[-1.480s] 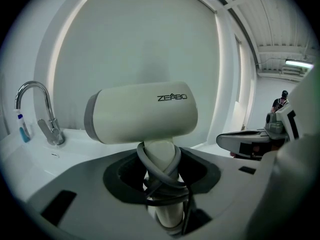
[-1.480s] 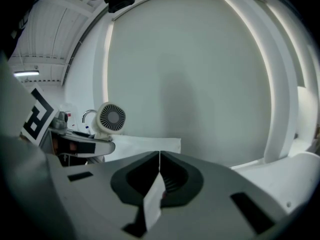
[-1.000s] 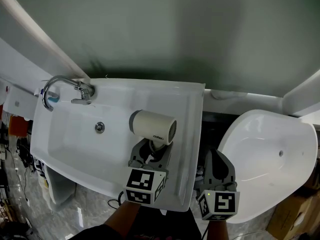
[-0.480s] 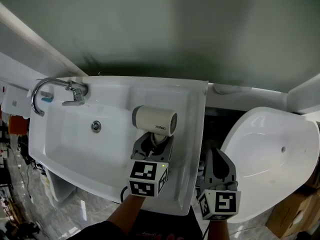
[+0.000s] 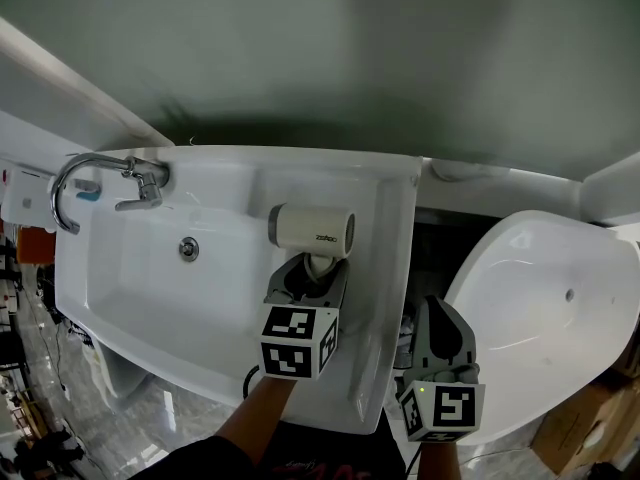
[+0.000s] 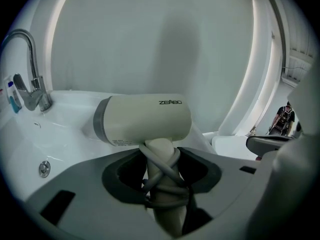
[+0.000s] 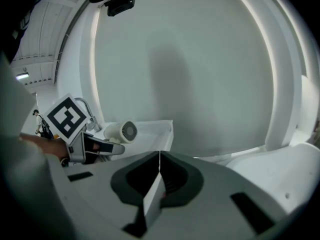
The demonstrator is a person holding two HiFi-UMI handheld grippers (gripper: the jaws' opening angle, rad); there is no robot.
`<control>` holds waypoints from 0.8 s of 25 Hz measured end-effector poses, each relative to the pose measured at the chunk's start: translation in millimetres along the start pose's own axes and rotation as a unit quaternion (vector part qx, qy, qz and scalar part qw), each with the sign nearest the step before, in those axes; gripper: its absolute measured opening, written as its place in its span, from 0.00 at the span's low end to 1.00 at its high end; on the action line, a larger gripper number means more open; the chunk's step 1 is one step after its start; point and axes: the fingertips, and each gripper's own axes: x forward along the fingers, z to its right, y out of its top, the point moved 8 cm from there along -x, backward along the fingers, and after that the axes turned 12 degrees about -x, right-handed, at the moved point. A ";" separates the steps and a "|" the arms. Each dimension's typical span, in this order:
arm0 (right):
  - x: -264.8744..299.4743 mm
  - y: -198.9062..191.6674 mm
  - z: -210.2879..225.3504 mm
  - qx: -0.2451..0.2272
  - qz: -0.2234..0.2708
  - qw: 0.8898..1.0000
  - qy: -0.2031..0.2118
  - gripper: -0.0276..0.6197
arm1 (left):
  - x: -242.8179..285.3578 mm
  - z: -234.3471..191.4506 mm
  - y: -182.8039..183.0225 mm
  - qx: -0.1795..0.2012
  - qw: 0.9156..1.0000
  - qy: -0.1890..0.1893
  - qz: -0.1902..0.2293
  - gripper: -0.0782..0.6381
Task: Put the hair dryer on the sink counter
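Left gripper [image 5: 310, 276] clamps hair dryer [image 5: 312, 230] handle, jaws just easing wider. Released here, the round barrel ahead may roll into the basin [image 5: 150, 278]. Right gripper [image 5: 437, 318] closed on nothing.

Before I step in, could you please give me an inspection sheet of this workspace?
Surface: white sink with a flat counter strip on its right and a tap at the back left.
Job's things: hair dryer, barrel sideways over the sink's right part; whether it rests on the counter cannot be told.
Clutter: nothing seen.
Grippers: left claw closed on the hair dryer's handle, its jaws just easing open; right claw shut and empty, off the sink's right edge.
Cables: cord wound round the handle.
Surroundings: white tub to the right, cardboard box beyond it, grey wall behind.
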 end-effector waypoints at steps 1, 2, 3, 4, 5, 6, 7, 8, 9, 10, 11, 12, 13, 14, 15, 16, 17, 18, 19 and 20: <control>-0.1 -0.3 0.5 0.000 0.000 1.000 0.000 0.08 | 1.1 -0.4 -0.4 -0.001 1.000 0.001 -0.003 0.38; 0.1 -0.4 1.0 0.000 0.000 1.000 -0.001 0.08 | 1.9 -0.6 -0.5 0.000 1.000 0.002 -0.004 0.38; 0.3 -0.5 1.6 0.001 0.000 1.000 -0.001 0.08 | 2.5 -0.6 -0.4 0.000 1.000 0.003 -0.005 0.38; 0.7 -0.8 2.1 0.001 0.001 1.000 -0.001 0.08 | 3.0 -0.5 -0.3 0.001 1.000 0.004 -0.004 0.38; 1.1 -1.2 2.5 0.001 0.000 1.000 0.000 0.08 | 3.4 -0.4 -0.4 0.002 1.000 0.004 -0.004 0.38; 1.5 -1.7 2.8 0.001 0.000 1.000 0.000 0.08 | 3.8 -0.2 -0.5 0.001 1.000 0.004 -0.004 0.38; 1.9 -2.0 2.9 0.002 -0.001 1.000 0.001 0.08 | 4.4 0.0 -0.5 0.000 1.000 0.004 -0.004 0.38; 2.5 -2.1 2.9 0.002 -0.002 1.000 0.002 0.08 | 5.3 0.2 -0.3 -0.001 1.000 0.002 -0.004 0.38; 3.2 -2.0 2.5 0.002 -0.002 1.000 0.003 0.08 | 6.2 0.3 0.2 -0.001 1.000 0.001 -0.005 0.39; 3.8 -2.1 1.7 0.002 -0.003 1.000 0.004 0.08 | 7.1 0.3 0.7 -0.001 1.000 0.001 -0.006 0.39; 4.2 -2.4 1.0 0.002 -0.004 1.000 0.005 0.08 | 8.0 0.2 0.9 -0.002 1.000 0.001 -0.008 0.40; 4.4 -2.9 0.4 0.002 -0.005 1.000 0.006 0.08 | 9.1 0.1 1.0 -0.002 1.000 0.002 -0.009 0.40; 4.6 -3.3 0.1 0.002 -0.005 1.000 0.007 0.08 | 10.2 0.2 1.1 -0.002 1.000 0.003 -0.010 0.40; 4.8 -3.6 -0.1 0.002 -0.006 1.000 0.007 0.08 | 11.4 0.1 1.4 -0.003 1.000 0.004 -0.013 0.40; 5.0 -3.8 -0.1 0.002 -0.007 1.000 0.008 0.08 | 12.5 -0.1 2.0 -0.003 1.000 0.004 -0.015 0.40; 5.1 -4.1 0.0 0.002 -0.007 1.000 0.008 0.08 | 13.4 -0.2 2.6 -0.003 1.000 0.005 -0.017 0.40; 4.9 -4.3 0.2 0.002 -0.007 1.000 0.008 0.08 | 14.2 -0.2 3.1 -0.004 1.000 0.005 -0.019 0.40; 4.6 -4.6 0.5 0.002 -0.008 1.000 0.008 0.08 | 14.8 -0.1 3.4 -0.005 1.000 0.005 -0.020 0.40; 4.3 -4.8 0.9 0.003 -0.008 1.000 0.008 0.08 | 15.4 0.1 3.7 -0.005 1.000 0.006 -0.020 0.40; 4.2 -5.0 1.2 0.003 -0.008 1.000 0.008 0.08 | 16.0 0.5 3.8 -0.006 1.000 0.006 -0.020 0.40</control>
